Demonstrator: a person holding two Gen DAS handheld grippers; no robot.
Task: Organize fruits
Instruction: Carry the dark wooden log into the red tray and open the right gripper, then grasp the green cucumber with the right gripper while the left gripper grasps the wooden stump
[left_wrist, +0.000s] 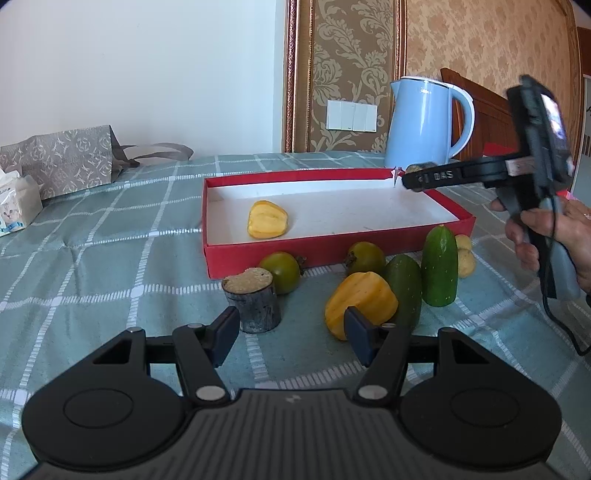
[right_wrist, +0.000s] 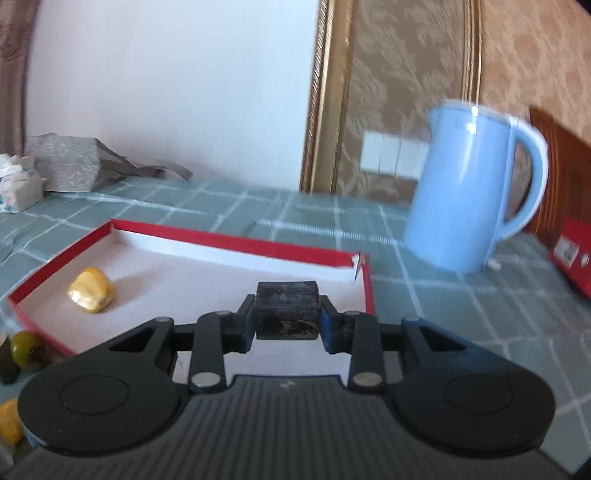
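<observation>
The checked green tablecloth (left_wrist: 92, 258) spreads under everything you are working on. The blue kettle (left_wrist: 424, 122) stands at the far side, just behind the red tray (left_wrist: 258, 254), whose white floor holds one yellow fruit piece (left_wrist: 266, 220) toward its left end.

Your right gripper (right_wrist: 286, 317) is out over the tray's right end, near the torn far corner. Its jaws are closed onto a dark, bark-skinned cut chunk (right_wrist: 287, 310), which sits squarely between the pads and clear of the tray floor. From your left camera, that same gripper (left_wrist: 413, 179) shows at the tray's far right corner, with your right hand (left_wrist: 554, 236) on the handle.

In front of the tray, on the cloth, lie two cucumbers (left_wrist: 439, 266), the nearer one just beside a second yellow fruit piece (left_wrist: 360, 301). Two green round fruits (left_wrist: 282, 269) rest against the tray's front wall, and small pale fruits (left_wrist: 465, 254) sit behind the upright cucumber.

Your left gripper (left_wrist: 288, 336) hangs low over the cloth, jaws about half apart and holding nothing. A second bark-skinned chunk (left_wrist: 253, 301) stands just beyond its left pad; the yellow piece lies just beyond its right pad.
</observation>
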